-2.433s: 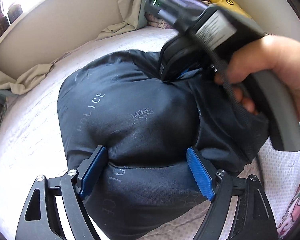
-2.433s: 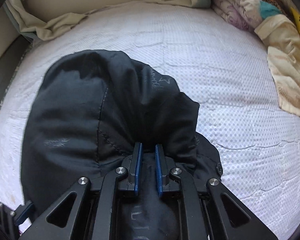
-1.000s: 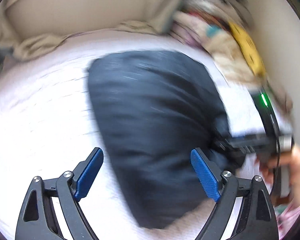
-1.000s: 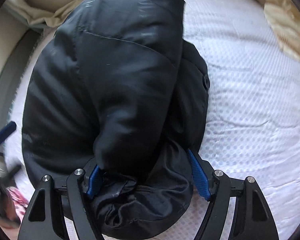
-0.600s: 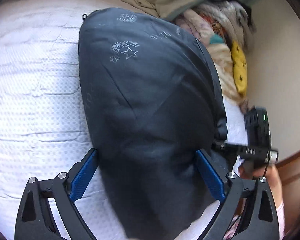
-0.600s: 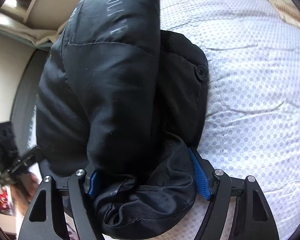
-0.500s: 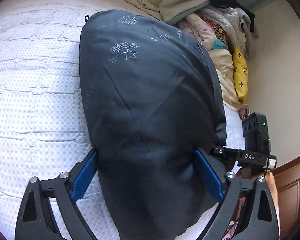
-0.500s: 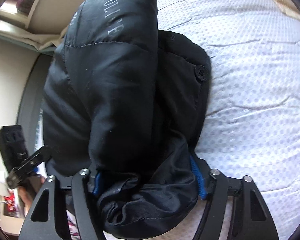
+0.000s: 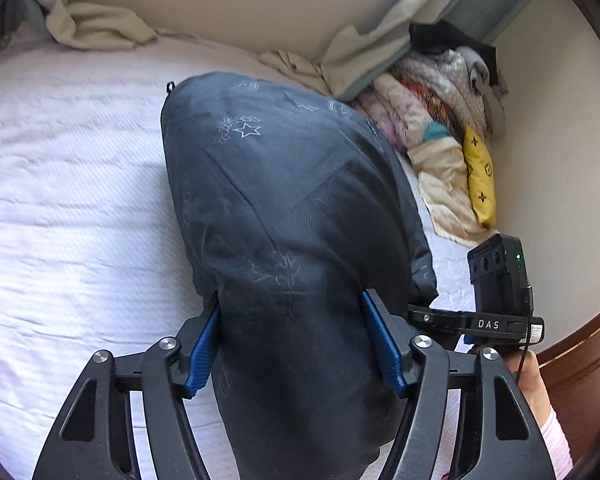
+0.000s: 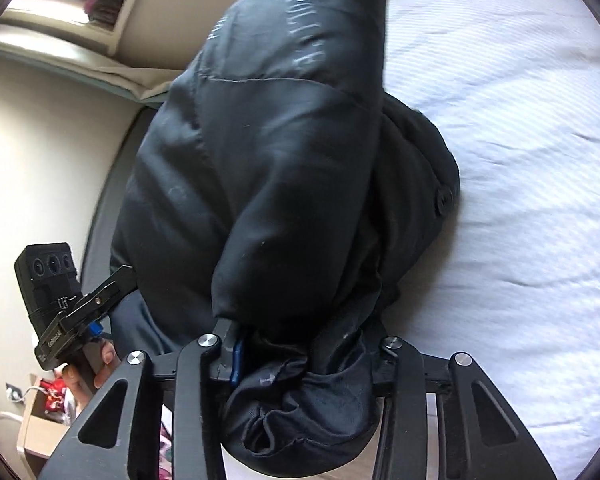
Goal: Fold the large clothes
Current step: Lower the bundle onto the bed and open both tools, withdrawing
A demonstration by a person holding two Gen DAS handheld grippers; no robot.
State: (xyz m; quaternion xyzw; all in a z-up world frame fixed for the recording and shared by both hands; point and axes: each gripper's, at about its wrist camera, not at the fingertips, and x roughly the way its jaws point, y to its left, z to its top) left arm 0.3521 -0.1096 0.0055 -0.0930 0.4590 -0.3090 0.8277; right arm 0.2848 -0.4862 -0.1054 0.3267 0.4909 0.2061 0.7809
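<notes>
A dark navy padded jacket with pale star and "POLICE" prints lies folded into a thick bundle on the white bed. My left gripper straddles the bundle's near end. Its jaws are closing, and both blue pads press into the fabric. In the right wrist view the jacket looks black. My right gripper is closing on bunched cloth at the other side. One blue pad shows; the other is buried in fabric. Each view shows the opposite gripper's camera housing, held by a hand.
A heap of folded clothes and a yellow cushion lie at the bed's far right corner. A beige sheet is crumpled along the back wall. Wooden furniture stands at the right. A cardboard box sits on the floor.
Both pairs of jaws have narrowed and now squeeze the jacket. The left gripper has slid across the bed. The right gripper's view has swung toward the wall and window.
</notes>
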